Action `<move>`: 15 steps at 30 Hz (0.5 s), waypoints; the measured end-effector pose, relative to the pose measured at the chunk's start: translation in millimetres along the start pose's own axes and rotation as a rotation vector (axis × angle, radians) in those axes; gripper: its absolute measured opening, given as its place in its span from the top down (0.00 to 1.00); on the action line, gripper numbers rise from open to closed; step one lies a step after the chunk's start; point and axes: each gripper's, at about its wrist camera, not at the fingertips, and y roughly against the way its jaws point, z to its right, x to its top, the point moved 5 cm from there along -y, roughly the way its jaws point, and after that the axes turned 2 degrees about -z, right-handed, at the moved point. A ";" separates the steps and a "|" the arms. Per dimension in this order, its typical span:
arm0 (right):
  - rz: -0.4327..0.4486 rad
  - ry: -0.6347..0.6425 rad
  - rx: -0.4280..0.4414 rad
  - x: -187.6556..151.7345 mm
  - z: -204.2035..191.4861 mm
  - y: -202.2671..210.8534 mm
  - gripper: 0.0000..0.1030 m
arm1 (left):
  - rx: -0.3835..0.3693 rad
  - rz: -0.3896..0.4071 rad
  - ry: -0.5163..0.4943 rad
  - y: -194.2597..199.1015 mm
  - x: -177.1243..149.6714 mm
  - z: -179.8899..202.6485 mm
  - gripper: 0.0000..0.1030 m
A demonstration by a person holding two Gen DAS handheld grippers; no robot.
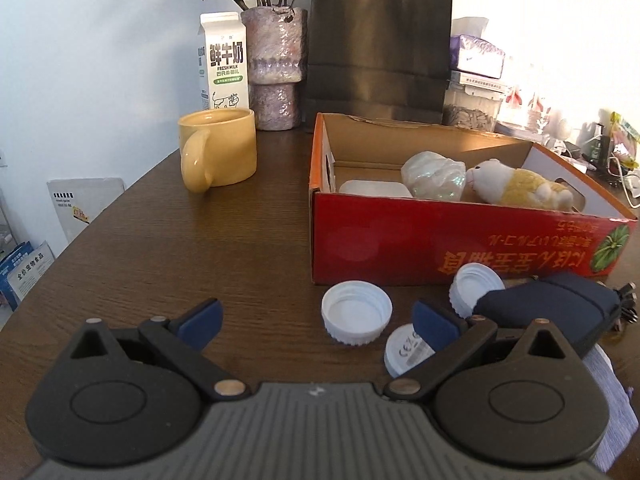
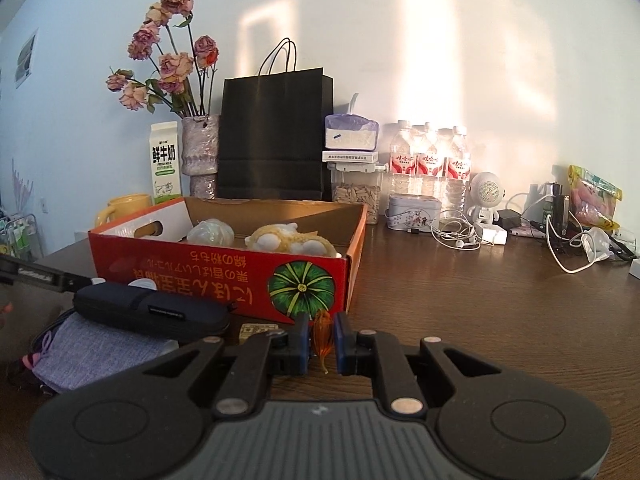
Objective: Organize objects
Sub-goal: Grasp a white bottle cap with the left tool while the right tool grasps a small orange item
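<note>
- Two sets of tongs show, one in each view, low in the frame over the brown worktop (image 1: 168, 240).
- The left tongs (image 1: 316, 322) stand spread wide with nothing between the blue pads; a white cap (image 1: 357, 316) lies open side up just ahead of them.
- A second white cap (image 1: 474, 288) leans against a dark zip case (image 1: 560, 312) at lower right, and a third round white piece (image 1: 406, 350) lies partly behind the right-hand pad.
- The right tongs (image 2: 323, 338) are pressed almost together, pinching a small amber, translucent thing (image 2: 322, 334) (what it is, I cannot tell).
- The red cardboard box (image 2: 224, 276) sits at centre left of the right view, holding a plush toy (image 2: 288, 242) and a pearly wrapped lump (image 2: 210, 232).
- A yellow mug (image 1: 218, 150) stands left of the box.
</note>
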 end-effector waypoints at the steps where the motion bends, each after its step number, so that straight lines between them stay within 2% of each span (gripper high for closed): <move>1: 0.000 0.000 0.001 0.0 -0.2 -0.2 0.88 | 0.002 0.000 0.000 -1.3 0.5 1.0 0.01; 4: -0.003 -0.002 0.003 0.1 0.4 -0.1 0.88 | 0.012 -0.002 0.002 -6.0 2.2 2.4 0.01; 7: -0.005 -0.001 0.003 -0.1 0.0 0.0 0.88 | 0.007 -0.017 -0.004 -11.8 3.3 5.2 0.11; 10: -0.007 -0.001 0.003 -0.3 -0.4 -0.5 0.88 | -0.018 -0.039 0.001 -15.8 2.1 6.8 0.35; 11: -0.007 -0.001 0.003 -0.3 -0.4 -0.5 0.88 | -0.027 -0.038 0.007 -15.5 1.9 6.4 0.51; 12: -0.008 -0.001 0.003 -0.4 -0.5 -0.8 0.88 | -0.025 -0.031 0.010 -14.5 1.9 5.9 0.60; 15: -0.012 0.000 0.004 -0.8 -0.6 -1.8 0.88 | -0.042 -0.017 0.026 -12.2 1.7 4.3 0.60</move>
